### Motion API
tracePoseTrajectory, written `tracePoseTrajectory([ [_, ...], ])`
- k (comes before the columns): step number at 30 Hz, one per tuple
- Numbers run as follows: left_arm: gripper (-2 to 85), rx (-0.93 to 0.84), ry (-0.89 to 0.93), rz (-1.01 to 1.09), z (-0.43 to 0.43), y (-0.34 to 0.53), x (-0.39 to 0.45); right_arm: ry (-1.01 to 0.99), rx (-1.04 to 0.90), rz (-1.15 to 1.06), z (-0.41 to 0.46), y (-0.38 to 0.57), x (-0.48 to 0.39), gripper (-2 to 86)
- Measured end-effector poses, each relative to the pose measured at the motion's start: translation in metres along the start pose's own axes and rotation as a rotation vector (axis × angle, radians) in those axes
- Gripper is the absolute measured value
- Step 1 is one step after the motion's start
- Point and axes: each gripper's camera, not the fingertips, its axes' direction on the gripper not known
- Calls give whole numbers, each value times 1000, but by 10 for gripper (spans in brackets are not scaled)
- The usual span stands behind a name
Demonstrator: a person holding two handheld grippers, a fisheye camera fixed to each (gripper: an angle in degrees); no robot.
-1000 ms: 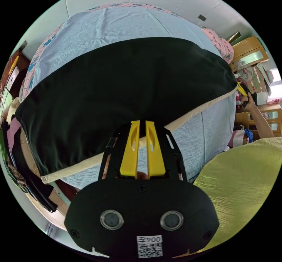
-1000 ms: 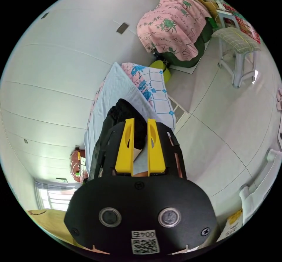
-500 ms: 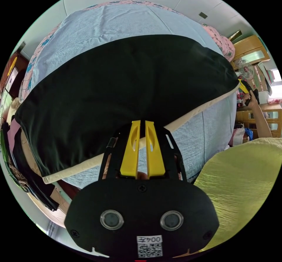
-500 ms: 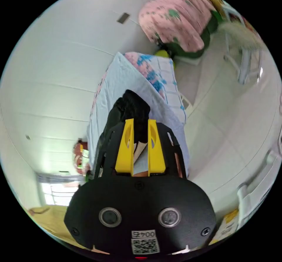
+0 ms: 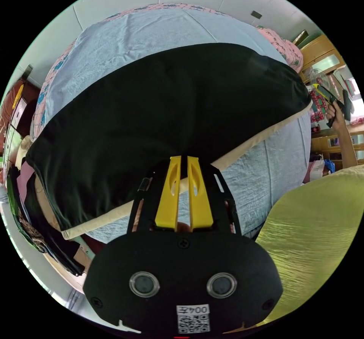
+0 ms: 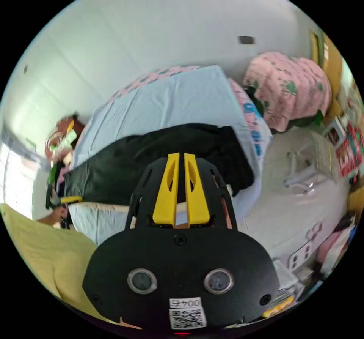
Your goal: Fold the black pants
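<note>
Left gripper view, black pants (image 5: 163,103), bed (image 5: 159,31)

Right claw (image 6: 183,156) hides whether it grips black pants (image 6: 151,156).

bright daylight | fisheye edge bending, black corners | right gripper view motion-blurred

a pale blue sheet (image 5: 159,35) covers the bed, a pink patterned cover (image 6: 258,126) hanging off its edge. beyond the corner, a pink heap (image 6: 292,84) and a stool (image 6: 307,168).
</note>
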Motion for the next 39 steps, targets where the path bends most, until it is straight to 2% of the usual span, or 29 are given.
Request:
tracePoseTrajectory([
  [3,28,-10,-14,12,3,3,2,85,-121,-208,41,9,-71,-3],
  [8,36,7,-36,35,3,11,8,203,-224,-420,100,44,-140,-3],
  [11,51,100,-39,53,-11,7,15,190,-154,-478,115,68,-163,6],
  [13,68,158,-50,91,-20,-5,21,131,-151,-463,124,77,-170,29],
  [16,94,218,-15,219,-26,-45,38,88,-286,-457,161,91,-173,60],
  [20,102,251,-51,404,-24,-118,75,115,-210,-480,174,112,-169,63],
  [27,115,124,-30,545,23,-220,117,79,-205,-436,186,112,-151,59],
  [29,111,101,-42,559,33,-230,121,68,-193,-415,188,113,-145,55],
  [34,65,12,55,554,55,-235,118,74,-172,-384,192,113,-133,39],
  [37,47,50,59,530,57,-222,114,87,-187,-347,193,106,-126,33],
  [39,45,92,66,501,57,-211,112,81,-131,-278,183,96,-118,35],
])
